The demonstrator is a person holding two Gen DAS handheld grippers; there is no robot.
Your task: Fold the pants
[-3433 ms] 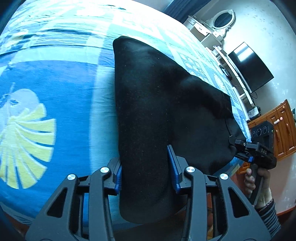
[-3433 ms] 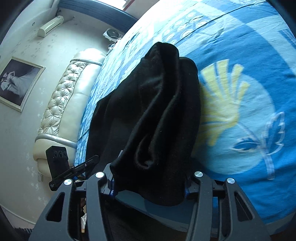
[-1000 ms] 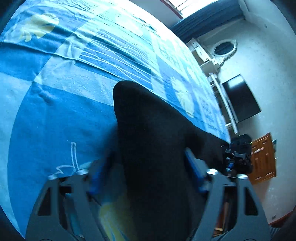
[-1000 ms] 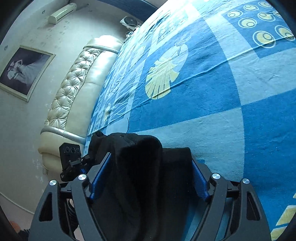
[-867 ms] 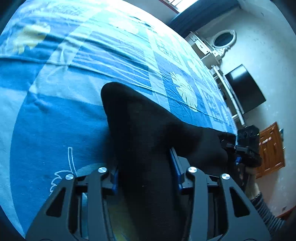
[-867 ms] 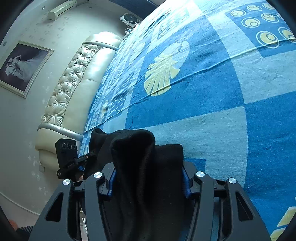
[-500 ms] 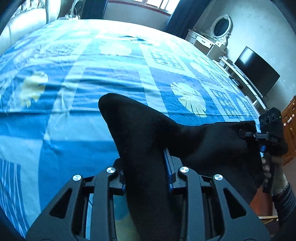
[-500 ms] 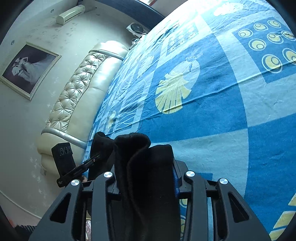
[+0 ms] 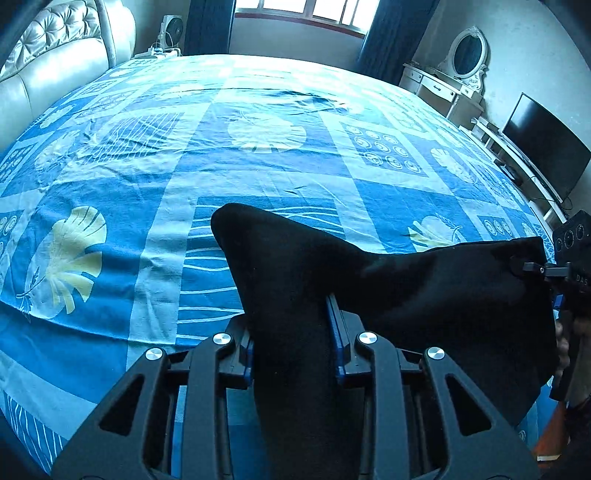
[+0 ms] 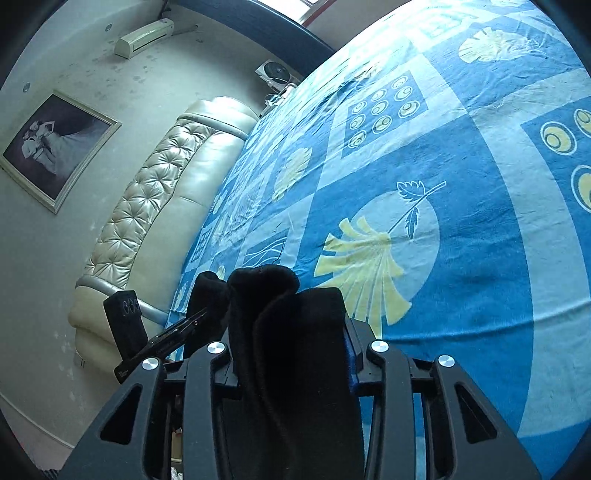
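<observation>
The black pants (image 9: 424,295) hang bunched and stretched between both grippers above the blue patterned bedspread (image 9: 258,177). In the left wrist view my left gripper (image 9: 291,332) is shut on one thick end of the cloth, which spills over and hides the fingertips. Its other end reaches the right gripper (image 9: 546,273) at the far right, held by a hand. The right wrist view shows my right gripper (image 10: 291,343) shut on a folded wad of the pants (image 10: 288,314). The left gripper (image 10: 192,321) sits just to its left, also on the cloth.
A cream tufted headboard (image 10: 147,206) runs along the bed's left side, under a framed picture (image 10: 55,147). A television (image 9: 543,144) on a low stand and a dresser with an oval mirror (image 9: 469,51) stand right of the bed. A window (image 9: 303,11) is beyond.
Both grippers have closed onto the pants. They have raised them off the bedspread, and both views have tilted up to show more of the bed and room.
</observation>
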